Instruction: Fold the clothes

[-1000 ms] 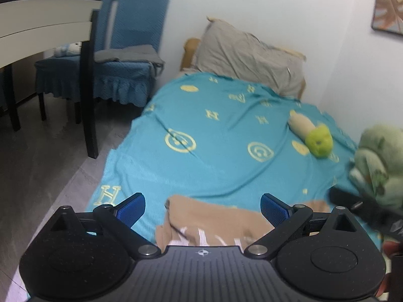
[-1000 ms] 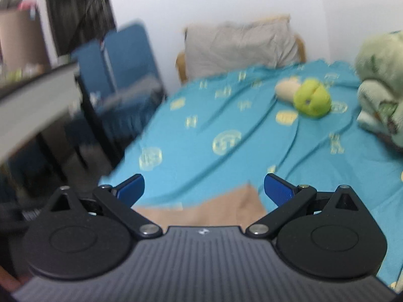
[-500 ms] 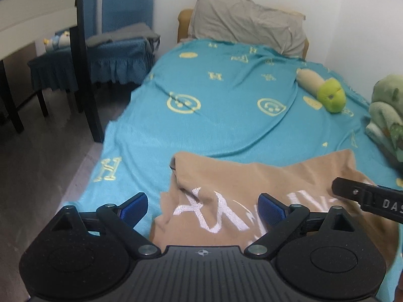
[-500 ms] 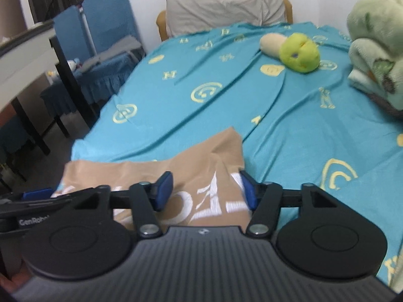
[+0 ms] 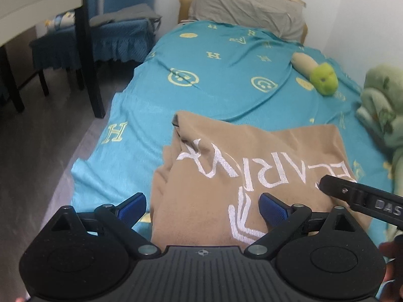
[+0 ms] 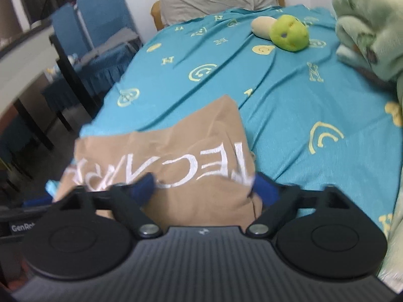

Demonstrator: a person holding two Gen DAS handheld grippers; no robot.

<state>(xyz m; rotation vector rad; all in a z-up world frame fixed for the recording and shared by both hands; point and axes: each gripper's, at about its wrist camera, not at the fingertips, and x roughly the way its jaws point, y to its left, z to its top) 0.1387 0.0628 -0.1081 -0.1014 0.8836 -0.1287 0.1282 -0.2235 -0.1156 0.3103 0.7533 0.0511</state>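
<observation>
Tan shirt [image 5: 252, 166] is spread between the wide-open left hand-held gripper [image 5: 202, 205] and right hand-held gripper [image 6: 204, 185], gripped by neither.

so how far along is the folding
Barely begun. Done: the tan shirt lies on the bed, lettering up, its left side bunched. In hand: both grippers, left and right, hover open over its near edge, gripping nothing. Left: every fold; none is visible.

Teal bedspread [image 5: 226, 95] — grey pillow [image 5: 241, 5] at its head; green plush toy [image 5: 323, 79]; blue chair [image 5: 121, 32]
</observation>
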